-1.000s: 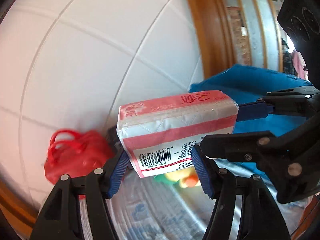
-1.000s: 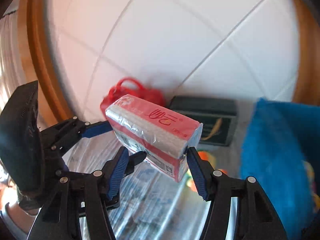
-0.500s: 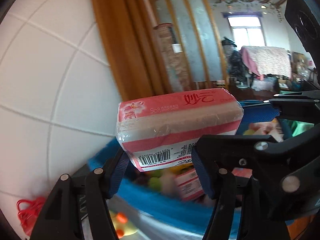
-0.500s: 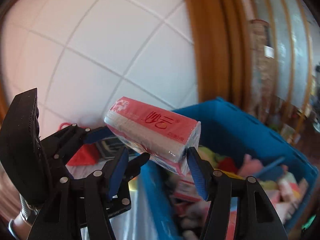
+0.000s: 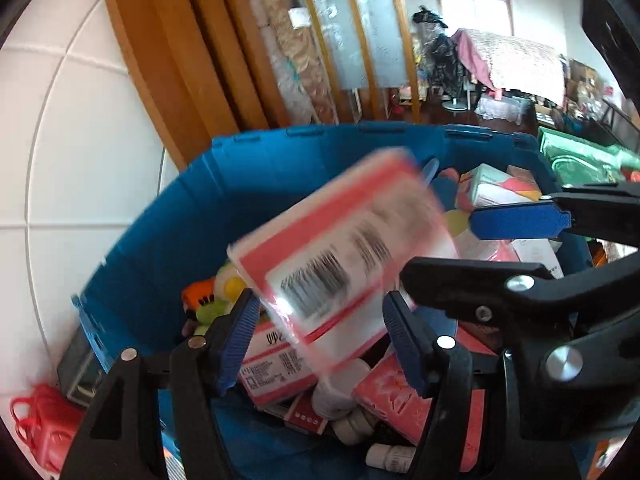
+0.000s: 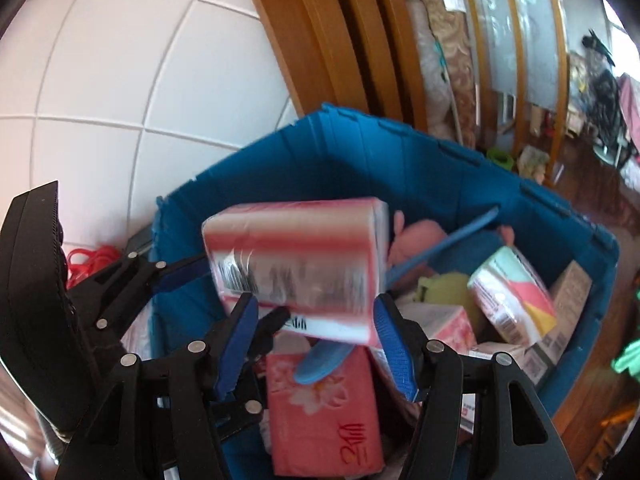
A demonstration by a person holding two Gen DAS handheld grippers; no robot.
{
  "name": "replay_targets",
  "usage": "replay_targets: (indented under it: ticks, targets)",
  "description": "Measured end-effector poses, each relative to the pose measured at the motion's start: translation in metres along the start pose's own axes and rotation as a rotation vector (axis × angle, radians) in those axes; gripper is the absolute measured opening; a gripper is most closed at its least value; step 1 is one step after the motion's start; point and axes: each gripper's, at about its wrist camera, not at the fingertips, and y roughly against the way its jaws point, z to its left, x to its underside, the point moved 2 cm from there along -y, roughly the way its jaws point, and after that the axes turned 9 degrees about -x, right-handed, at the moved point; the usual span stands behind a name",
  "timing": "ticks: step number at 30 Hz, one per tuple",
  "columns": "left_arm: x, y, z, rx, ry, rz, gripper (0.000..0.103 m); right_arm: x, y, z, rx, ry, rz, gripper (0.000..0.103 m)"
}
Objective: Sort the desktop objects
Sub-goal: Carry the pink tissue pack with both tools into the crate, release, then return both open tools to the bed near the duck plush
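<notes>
Your left gripper (image 5: 318,334) and right gripper (image 6: 314,338) over the blue bin (image 6: 360,152), tissue pack (image 5: 344,256) motion-blurred, tilted above the bin's clutter — in front of both pairs of pads, no contact visible, right jaws opening, left jaws spread.

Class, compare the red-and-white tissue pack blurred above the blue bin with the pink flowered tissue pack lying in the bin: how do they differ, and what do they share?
The red-and-white tissue pack is motion-blurred and tilted above the blue bin; the pink flowered tissue pack is sharp and lies flat inside it.

The first shows a barcode label; the second shows a flower print and red lettering.

Both are soft, plastic-wrapped rectangular packs in reddish tones.
</notes>
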Motion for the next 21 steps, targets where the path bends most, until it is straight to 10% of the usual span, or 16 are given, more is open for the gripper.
replay_targets:
  ticks: [9, 21]
  targets:
    - [0.022, 0.035, 0.047, -0.115, 0.117, -0.049, 0.078, -0.005, 0.008, 0.011, 0.038, 0.064, -0.067, 0.103]
    - [0.124, 0.091, 0.166, -0.293, 0.386, -0.112, 0.098, 0.023, 0.012, 0.131, -0.067, 0.259, -0.147, 0.103]
